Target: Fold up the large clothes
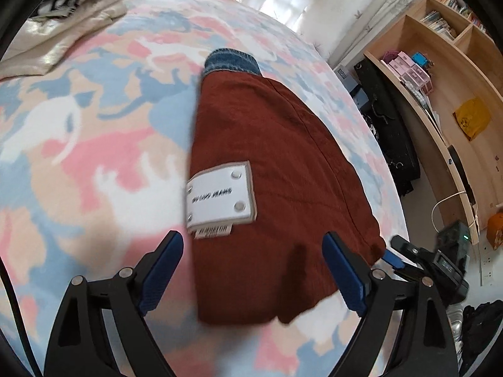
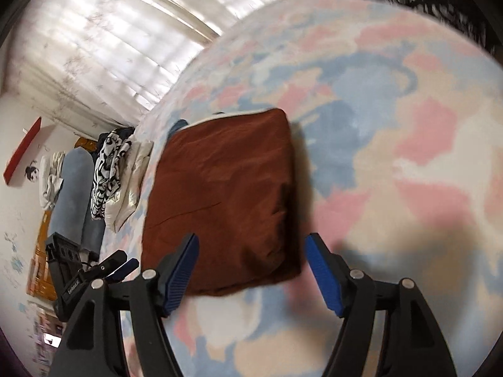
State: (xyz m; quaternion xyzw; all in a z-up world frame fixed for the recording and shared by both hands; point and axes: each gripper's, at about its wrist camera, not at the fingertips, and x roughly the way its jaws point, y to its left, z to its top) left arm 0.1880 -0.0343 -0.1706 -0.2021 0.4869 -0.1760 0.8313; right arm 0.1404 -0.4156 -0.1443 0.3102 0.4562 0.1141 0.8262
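A rust-brown garment (image 1: 283,169) lies folded into a compact rectangle on the bed. It has a white label patch (image 1: 221,196) and a blue denim part (image 1: 231,61) at its far end. It also shows in the right wrist view (image 2: 226,198). My left gripper (image 1: 253,270) is open and empty, just above the garment's near edge. My right gripper (image 2: 251,267) is open and empty, just above the garment's near right corner. The right gripper (image 1: 408,260) shows at the garment's right corner in the left wrist view, and the left gripper (image 2: 116,265) shows in the right wrist view.
The bed has a pink, blue and cream patterned blanket (image 1: 103,132). Folded beige and black-and-white clothes (image 1: 63,15) lie at its far corner and also show in the right wrist view (image 2: 116,169). A wooden shelf unit (image 1: 440,88) and a black case (image 1: 389,125) stand beside the bed.
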